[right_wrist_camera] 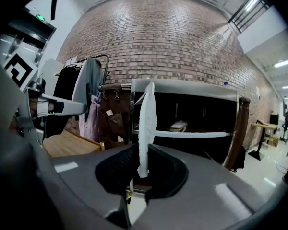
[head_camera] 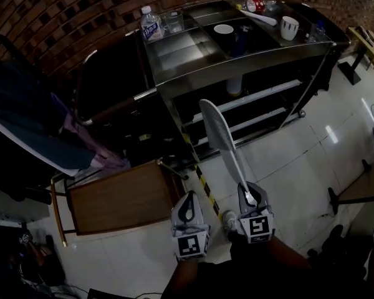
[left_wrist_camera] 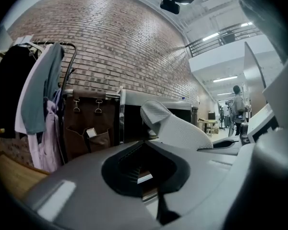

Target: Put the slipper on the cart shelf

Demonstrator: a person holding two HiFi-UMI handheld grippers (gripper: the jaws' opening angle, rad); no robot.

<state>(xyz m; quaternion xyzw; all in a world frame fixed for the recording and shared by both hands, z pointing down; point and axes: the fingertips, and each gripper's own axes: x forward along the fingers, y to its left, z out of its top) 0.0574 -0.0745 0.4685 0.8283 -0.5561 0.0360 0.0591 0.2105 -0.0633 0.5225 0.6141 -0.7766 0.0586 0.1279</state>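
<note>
A white slipper (head_camera: 221,139) stands on edge, and my right gripper (head_camera: 249,195) is shut on its heel end. Its toe points toward the steel cart (head_camera: 237,58). In the right gripper view the slipper (right_wrist_camera: 147,123) rises as a thin white blade from between the jaws of the right gripper (right_wrist_camera: 143,169), in front of the cart's white middle shelf (right_wrist_camera: 192,134). My left gripper (head_camera: 188,209) is just left of the right one, shut and with nothing in it. In the left gripper view, the slipper (left_wrist_camera: 177,126) shows beyond the left gripper (left_wrist_camera: 144,169).
The cart top carries a water bottle (head_camera: 151,23), a dark bowl (head_camera: 223,29) and a white mug (head_camera: 289,27). A pale object (right_wrist_camera: 178,125) lies on the middle shelf. A wooden table (head_camera: 121,195) and a clothes rack (head_camera: 25,117) stand at the left. Yellow-black tape (head_camera: 202,182) marks the floor.
</note>
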